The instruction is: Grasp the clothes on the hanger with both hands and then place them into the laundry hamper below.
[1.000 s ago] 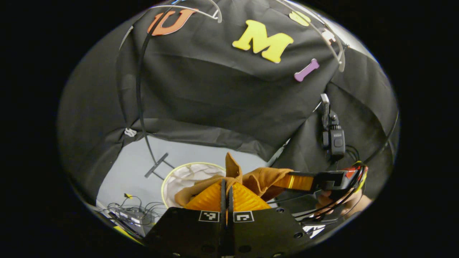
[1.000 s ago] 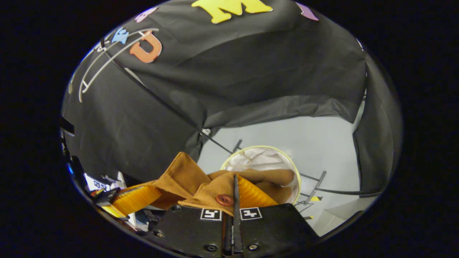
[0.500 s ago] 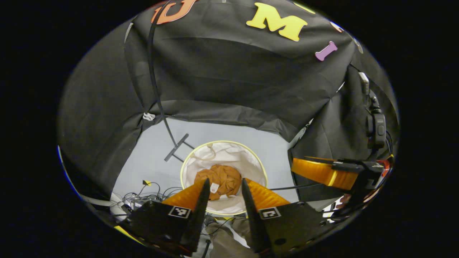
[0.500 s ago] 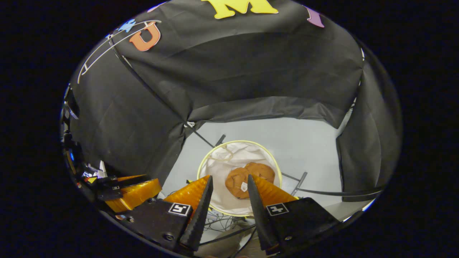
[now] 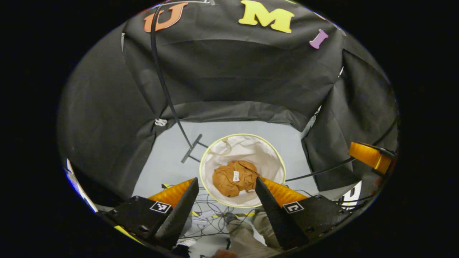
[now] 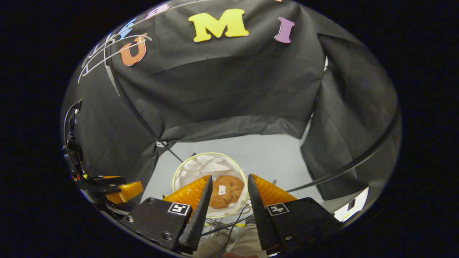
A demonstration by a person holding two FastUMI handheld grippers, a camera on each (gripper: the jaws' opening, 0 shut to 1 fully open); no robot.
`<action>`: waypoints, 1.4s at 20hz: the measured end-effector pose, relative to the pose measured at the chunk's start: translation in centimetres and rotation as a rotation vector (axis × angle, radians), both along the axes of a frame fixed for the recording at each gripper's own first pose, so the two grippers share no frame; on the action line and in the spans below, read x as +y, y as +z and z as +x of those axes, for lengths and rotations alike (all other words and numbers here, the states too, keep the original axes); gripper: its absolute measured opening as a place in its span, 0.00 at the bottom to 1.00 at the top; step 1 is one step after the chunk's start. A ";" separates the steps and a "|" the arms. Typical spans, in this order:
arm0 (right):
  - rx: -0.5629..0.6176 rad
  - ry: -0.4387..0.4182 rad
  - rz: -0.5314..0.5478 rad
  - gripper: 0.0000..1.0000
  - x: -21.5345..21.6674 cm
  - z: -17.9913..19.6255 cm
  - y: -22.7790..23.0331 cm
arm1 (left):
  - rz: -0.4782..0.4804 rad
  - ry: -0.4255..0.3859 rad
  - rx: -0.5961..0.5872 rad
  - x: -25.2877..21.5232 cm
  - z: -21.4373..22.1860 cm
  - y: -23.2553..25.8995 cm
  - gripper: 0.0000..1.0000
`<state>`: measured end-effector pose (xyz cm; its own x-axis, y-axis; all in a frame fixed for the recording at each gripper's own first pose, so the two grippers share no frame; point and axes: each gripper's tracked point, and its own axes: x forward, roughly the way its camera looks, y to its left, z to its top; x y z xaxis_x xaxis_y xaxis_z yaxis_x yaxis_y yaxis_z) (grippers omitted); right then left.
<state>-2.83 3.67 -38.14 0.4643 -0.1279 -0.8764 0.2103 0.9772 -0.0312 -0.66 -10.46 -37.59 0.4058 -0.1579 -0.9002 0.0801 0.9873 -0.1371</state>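
A crumpled brown garment (image 5: 235, 178) lies inside the round white laundry hamper (image 5: 267, 156) on the floor. In the right gripper view the same garment (image 6: 226, 191) rests in the hamper (image 6: 195, 166). My left gripper (image 5: 226, 184) hangs high above the hamper, open, with nothing between its fingers. My right gripper (image 6: 228, 181) is also open and empty, above the hamper. The right gripper (image 5: 369, 156) shows at the right edge of the left gripper view. The left gripper (image 6: 118, 190) shows at the lower left of the right gripper view. A white wire hanger (image 6: 107, 53) is at the upper left.
A black stand pole (image 5: 168, 93) runs down to a base bar (image 5: 192, 148) beside the hamper. Cables (image 5: 211, 213) lie on the pale floor below my grippers. A person's trouser leg (image 5: 247, 240) is at the bottom. A camera mount (image 6: 71, 143) hangs at the left.
A second ago both grippers were shut on the brown garment above the hamper. They opened, the garment fell into the hamper, and both grippers have since spread wider and drawn apart.
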 end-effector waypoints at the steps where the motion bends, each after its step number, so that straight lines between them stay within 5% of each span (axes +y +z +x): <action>1: -0.032 0.001 -0.039 0.64 -0.8 -0.2 1.2 | 0.005 0.003 -0.025 0.0 0.1 0.9 0.97; 10: -0.476 0.134 -0.129 0.66 -0.9 1.4 16.6 | 0.059 0.092 -0.457 0.6 1.8 15.9 0.97; 12: -0.536 0.164 -0.130 0.77 -1.6 -0.5 19.5 | 0.074 0.126 -0.555 0.2 1.1 20.0 0.92; 13: -0.567 0.173 -0.125 0.88 -2.0 -1.3 21.3 | 0.074 0.139 -0.602 0.0 0.7 21.7 1.00; 14: -0.596 0.178 -0.119 1.00 -2.7 -2.1 22.9 | 0.071 0.154 -0.647 -0.4 0.1 23.7 0.97; 19: -0.741 0.165 -0.065 1.00 -6.8 -7.2 30.9 | 0.043 0.218 -0.839 -2.6 -4.8 32.7 0.92; 28: -1.045 0.218 -0.042 1.00 -11.3 -13.7 44.5 | 0.177 0.264 -1.143 -2.6 -15.9 46.0 0.92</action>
